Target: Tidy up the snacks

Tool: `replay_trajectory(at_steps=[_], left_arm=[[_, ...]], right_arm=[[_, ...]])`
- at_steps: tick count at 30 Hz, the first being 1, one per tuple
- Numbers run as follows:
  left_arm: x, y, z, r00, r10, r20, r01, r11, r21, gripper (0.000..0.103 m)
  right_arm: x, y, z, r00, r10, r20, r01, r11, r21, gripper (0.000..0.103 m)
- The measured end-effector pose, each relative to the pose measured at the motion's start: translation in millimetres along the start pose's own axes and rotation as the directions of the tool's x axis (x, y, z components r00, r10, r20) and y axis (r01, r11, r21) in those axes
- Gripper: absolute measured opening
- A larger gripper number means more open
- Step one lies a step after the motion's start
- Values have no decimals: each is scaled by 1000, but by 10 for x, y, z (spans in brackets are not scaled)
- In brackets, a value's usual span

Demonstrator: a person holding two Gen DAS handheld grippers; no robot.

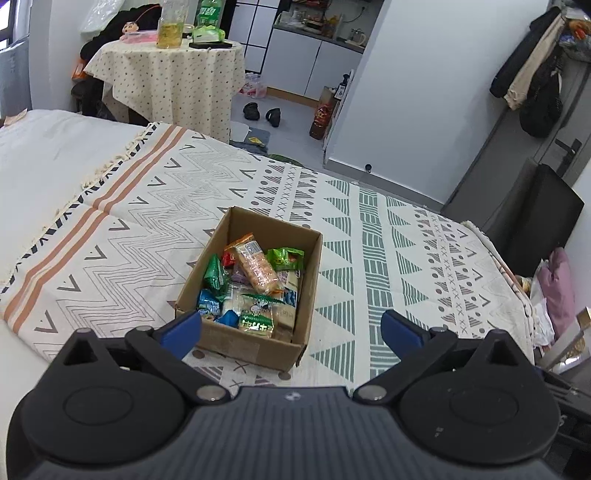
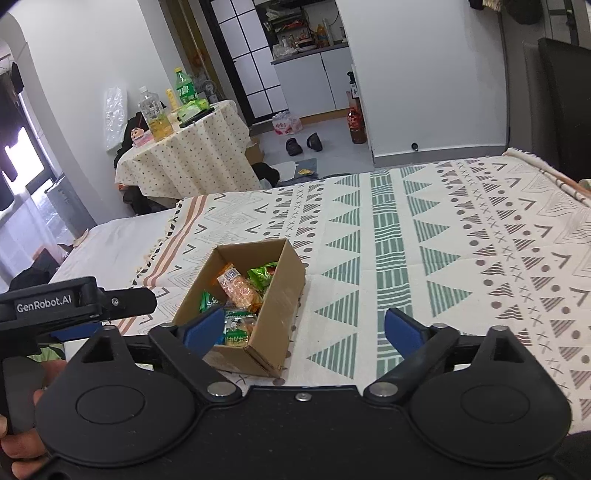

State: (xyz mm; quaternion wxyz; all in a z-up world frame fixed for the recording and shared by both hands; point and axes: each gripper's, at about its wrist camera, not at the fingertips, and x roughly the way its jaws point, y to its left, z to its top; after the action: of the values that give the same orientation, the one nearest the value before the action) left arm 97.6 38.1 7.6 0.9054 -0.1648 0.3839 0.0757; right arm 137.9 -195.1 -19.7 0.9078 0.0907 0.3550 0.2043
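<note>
Near the middle of the bed (image 1: 369, 229), the box (image 1: 255, 343) is sitting full of snacks (image 1: 255, 280); the left tool (image 1: 291, 326) is hovering wide and empty. From the right, the right tool (image 2: 304, 328) is gaping empty too, likely done.

Both views are evenly lit by soft daylight with a cool cast. In the right wrist view the window (image 2: 22, 155) at nine o'clock is blown out to white, and the wall beside it falls dim. The patterned bedspread (image 2: 424, 240) takes flat light; the cardboard box (image 2: 273, 306) throws only a faint shadow toward five o'clock. Fisheye bending curves walls and door frames toward the edges, and the corners go dark. The centre is sharp; the far kitchen shelves (image 1: 317, 22) at twelve o'clock look soft and noisy
</note>
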Motion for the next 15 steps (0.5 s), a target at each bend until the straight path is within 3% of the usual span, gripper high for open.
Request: replay_trajectory(at_steps=[5, 15], left_arm=[[-134, -43, -79, 1000, -17, 1, 17, 999, 35, 103], [-442, -116, -234, 1000, -26, 10, 24, 993, 119, 103]], right_arm=[[-197, -12, -33, 1000, -21, 19, 21, 1000, -4, 103], [-496, -57, -163, 999, -44, 31, 44, 999, 11, 103]])
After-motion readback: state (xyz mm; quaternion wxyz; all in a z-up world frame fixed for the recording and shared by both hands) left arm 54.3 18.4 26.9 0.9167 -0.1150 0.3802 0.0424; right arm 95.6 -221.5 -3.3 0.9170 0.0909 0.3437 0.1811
